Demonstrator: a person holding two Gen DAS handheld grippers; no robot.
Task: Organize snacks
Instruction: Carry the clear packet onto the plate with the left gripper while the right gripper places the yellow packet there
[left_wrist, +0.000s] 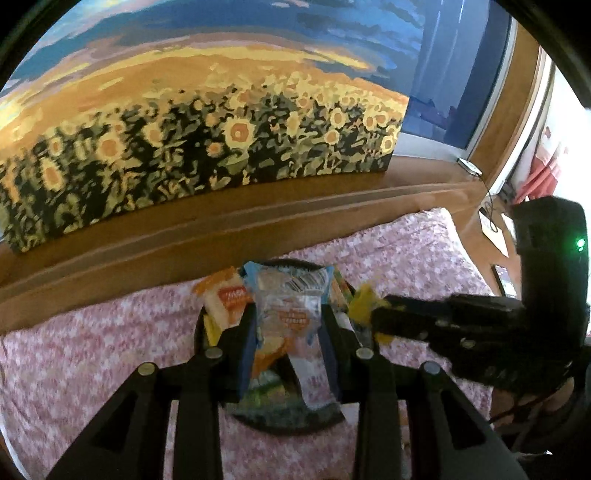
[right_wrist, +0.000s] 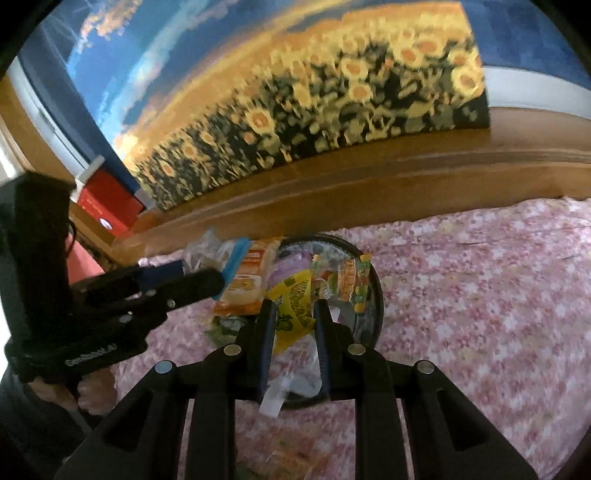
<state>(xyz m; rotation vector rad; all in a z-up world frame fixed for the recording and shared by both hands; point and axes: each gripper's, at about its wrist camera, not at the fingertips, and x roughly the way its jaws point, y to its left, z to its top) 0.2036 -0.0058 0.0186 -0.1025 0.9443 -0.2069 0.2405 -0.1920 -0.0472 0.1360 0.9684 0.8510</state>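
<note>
My left gripper (left_wrist: 289, 314) is shut on a clear snack packet with blue edges and orange print (left_wrist: 286, 314), held over a round dark tray (left_wrist: 207, 325) on the pink floral bedspread. An orange packet (left_wrist: 225, 299) lies in the tray at the left. My right gripper (right_wrist: 293, 317) is shut on a yellow snack packet (right_wrist: 293, 308) above the same tray (right_wrist: 375, 295). It also shows in the left wrist view (left_wrist: 364, 306), where it comes in from the right. The left gripper also shows in the right wrist view (right_wrist: 221, 278) at the left. More packets (right_wrist: 354, 280) fill the tray.
A wooden ledge (left_wrist: 221, 221) runs behind the bed with a large sunflower painting (left_wrist: 203, 140) leaning on it. Red boxes (right_wrist: 107, 206) stand at the ledge's end. The pink floral bedspread (right_wrist: 480, 295) spreads to the right of the tray.
</note>
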